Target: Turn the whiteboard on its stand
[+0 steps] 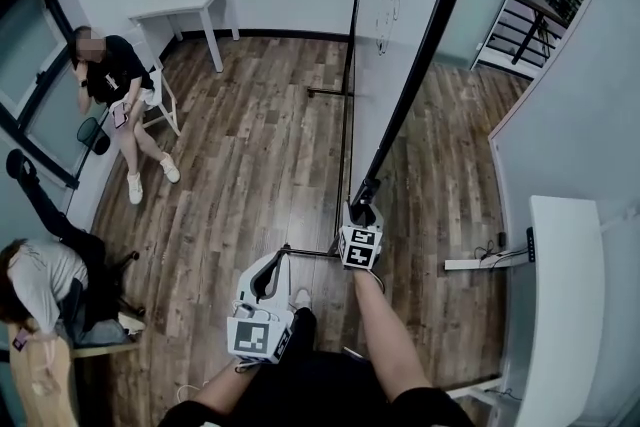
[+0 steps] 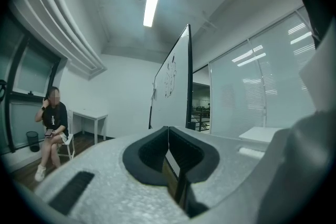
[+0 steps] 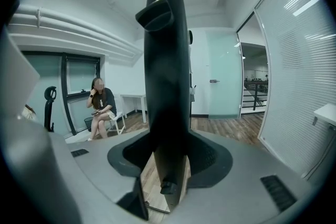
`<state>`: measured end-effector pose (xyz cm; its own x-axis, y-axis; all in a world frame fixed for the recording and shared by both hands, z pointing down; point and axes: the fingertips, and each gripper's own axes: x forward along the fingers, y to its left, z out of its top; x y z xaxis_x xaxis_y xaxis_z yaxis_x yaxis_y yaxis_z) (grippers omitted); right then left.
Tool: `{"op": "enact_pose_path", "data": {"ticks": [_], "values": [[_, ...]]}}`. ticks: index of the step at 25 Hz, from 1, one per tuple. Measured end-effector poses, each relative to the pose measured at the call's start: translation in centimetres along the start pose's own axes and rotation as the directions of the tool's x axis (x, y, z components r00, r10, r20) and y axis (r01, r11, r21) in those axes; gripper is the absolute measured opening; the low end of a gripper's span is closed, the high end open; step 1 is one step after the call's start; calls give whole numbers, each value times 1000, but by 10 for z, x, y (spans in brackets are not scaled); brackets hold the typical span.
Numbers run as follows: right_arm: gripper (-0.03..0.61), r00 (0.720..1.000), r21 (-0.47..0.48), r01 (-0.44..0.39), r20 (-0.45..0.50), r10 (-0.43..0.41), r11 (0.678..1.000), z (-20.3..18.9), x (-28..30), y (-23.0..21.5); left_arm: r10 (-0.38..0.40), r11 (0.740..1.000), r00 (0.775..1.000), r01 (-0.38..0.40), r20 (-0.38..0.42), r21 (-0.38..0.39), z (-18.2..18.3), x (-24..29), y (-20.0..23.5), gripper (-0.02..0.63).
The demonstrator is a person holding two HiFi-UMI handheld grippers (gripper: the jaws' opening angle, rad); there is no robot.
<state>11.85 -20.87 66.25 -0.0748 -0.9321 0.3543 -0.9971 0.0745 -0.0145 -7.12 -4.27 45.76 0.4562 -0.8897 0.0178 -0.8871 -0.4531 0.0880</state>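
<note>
The whiteboard [image 1: 392,25] stands on its black stand [image 1: 344,130], seen nearly edge-on from above, with its black frame [image 1: 420,55] running toward me. My right gripper [image 1: 365,203] is shut on the near vertical edge of that frame. In the right gripper view the dark frame edge [image 3: 167,71] fills the gap between the jaws of the right gripper [image 3: 169,165]. My left gripper [image 1: 267,277] hangs lower left of the board, apart from it. In the left gripper view, the left gripper [image 2: 168,139] has its pads pressed together on nothing, and the whiteboard [image 2: 172,86] rises beyond.
Two people sit at the left: one on a white chair [image 1: 120,95], another [image 1: 40,280] by an office chair. A white table [image 1: 190,10] stands at the back wall. A white desk [image 1: 555,305] lies right. A glass wall [image 1: 560,135] runs behind the board.
</note>
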Motion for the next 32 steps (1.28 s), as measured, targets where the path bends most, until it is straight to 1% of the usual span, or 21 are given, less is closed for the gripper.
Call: {"op": "enact_pose_path", "data": {"ticks": [4, 10, 14, 23, 28, 32], "values": [[190, 1000, -8, 1, 17, -1, 1000, -7, -25, 7, 20, 1000, 1000, -20, 19, 3, 1, -31, -7, 17], [190, 1000, -11, -10, 24, 10, 1000, -25, -67, 15, 49, 999, 999, -49, 19, 9, -9, -83, -25, 17], [190, 1000, -10, -13, 22, 13, 1000, -36, -96, 25, 65, 998, 998, -65, 15, -3, -15, -121, -32, 17], [190, 999, -13, -25, 31, 25, 1000, -66, -162, 34, 66, 998, 998, -66, 17, 1, -29, -192, -72, 17], [190, 999, -15, -44, 24, 44, 999, -75, -195, 39, 71, 997, 997, -71, 10, 2, -26, -225, -94, 17], [190, 999, -13, -35, 17, 35, 999, -83, -209, 46, 71, 997, 997, -71, 4, 3, -22, -247, -99, 17]]}}
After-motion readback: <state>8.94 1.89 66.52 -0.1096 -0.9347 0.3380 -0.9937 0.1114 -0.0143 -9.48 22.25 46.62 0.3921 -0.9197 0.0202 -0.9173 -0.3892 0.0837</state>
